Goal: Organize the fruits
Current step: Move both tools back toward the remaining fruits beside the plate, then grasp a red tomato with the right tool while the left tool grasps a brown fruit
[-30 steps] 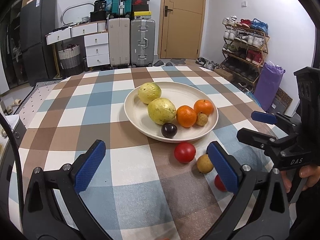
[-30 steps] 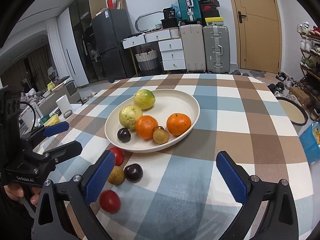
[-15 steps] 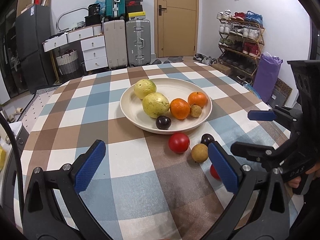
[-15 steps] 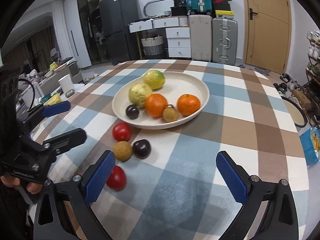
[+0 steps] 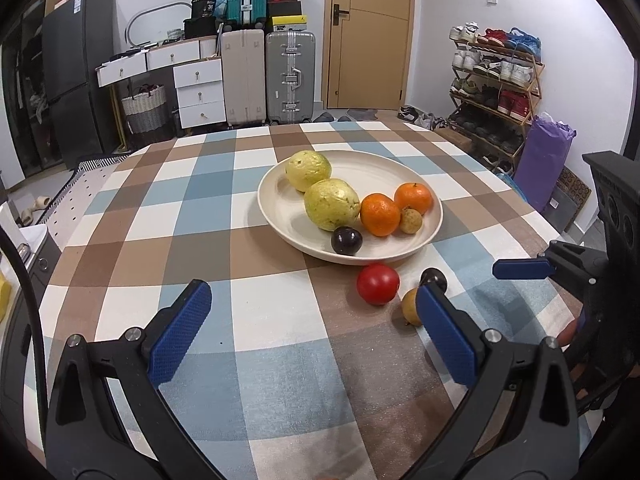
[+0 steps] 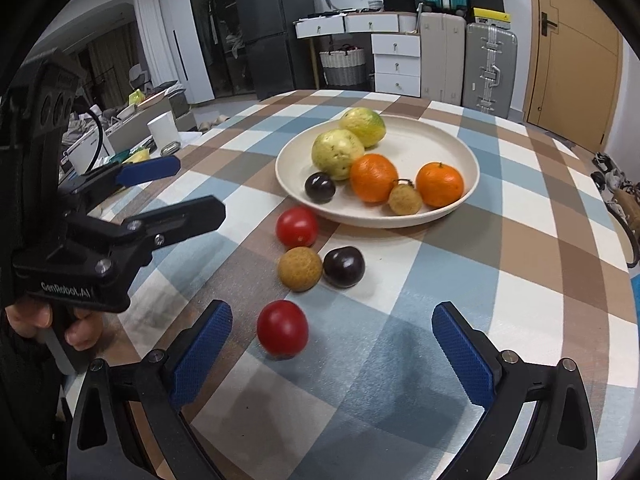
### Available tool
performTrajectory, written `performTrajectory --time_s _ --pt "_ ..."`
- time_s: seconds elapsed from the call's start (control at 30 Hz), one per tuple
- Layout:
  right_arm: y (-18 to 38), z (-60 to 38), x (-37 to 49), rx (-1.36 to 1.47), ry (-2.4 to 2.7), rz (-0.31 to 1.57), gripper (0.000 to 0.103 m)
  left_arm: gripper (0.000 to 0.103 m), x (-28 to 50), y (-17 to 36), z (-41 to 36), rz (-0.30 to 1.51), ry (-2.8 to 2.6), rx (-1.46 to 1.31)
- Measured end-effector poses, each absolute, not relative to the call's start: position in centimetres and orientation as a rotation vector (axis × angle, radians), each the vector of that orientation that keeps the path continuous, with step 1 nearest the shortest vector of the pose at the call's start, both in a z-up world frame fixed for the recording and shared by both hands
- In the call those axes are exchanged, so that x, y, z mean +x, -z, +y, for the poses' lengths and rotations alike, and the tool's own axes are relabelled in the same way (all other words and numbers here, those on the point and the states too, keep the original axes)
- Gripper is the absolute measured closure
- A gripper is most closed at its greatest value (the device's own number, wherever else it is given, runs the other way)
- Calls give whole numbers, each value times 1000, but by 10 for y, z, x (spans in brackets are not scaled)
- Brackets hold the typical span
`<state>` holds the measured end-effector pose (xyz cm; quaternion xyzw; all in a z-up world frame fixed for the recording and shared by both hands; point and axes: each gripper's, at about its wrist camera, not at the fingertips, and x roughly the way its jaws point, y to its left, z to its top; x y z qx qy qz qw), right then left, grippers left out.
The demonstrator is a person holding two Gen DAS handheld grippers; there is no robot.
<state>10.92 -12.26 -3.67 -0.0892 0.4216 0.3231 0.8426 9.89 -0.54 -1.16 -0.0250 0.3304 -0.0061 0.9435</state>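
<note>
Right gripper (image 6: pixel 332 344) is hanging low over the checked tablecloth (image 6: pixel 520 240) with jaws spread wide, holding nothing; the near red tomato (image 6: pixel 282 329) is sitting just ahead of its left finger, between the two pads but off to the left. Left gripper (image 5: pixel 308 332) is also gaping wide and empty, hovering further left over bare cloth. Just past the near tomato, a tan longan (image 6: pixel 300 269) and a dark plum (image 6: pixel 343 267) are sitting touching each other, with a second red tomato (image 6: pixel 297 227) beyond them, right by the plate rim. The cream plate (image 6: pixel 440 140) at the far side is already holding two guavas, two oranges, a plum and a longan. Looks like the pick step for the loose fruit is under way: four pieces are still waiting on the cloth. Next move probably needs the right gripper shifting left to centre on the near tomato, then closing gently — round, smooth, likely to roll.
</note>
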Motion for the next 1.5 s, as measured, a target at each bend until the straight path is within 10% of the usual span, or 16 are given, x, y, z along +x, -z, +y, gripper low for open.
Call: performTrajectory --time_s 0.9,1.5 --pt "41 -106 94 -242 -784 897 73 1 108 26 -11 729 20 -39" --pt "21 -154 119 -139 -623 840 74 1 118 35 -38 786 46 -34"
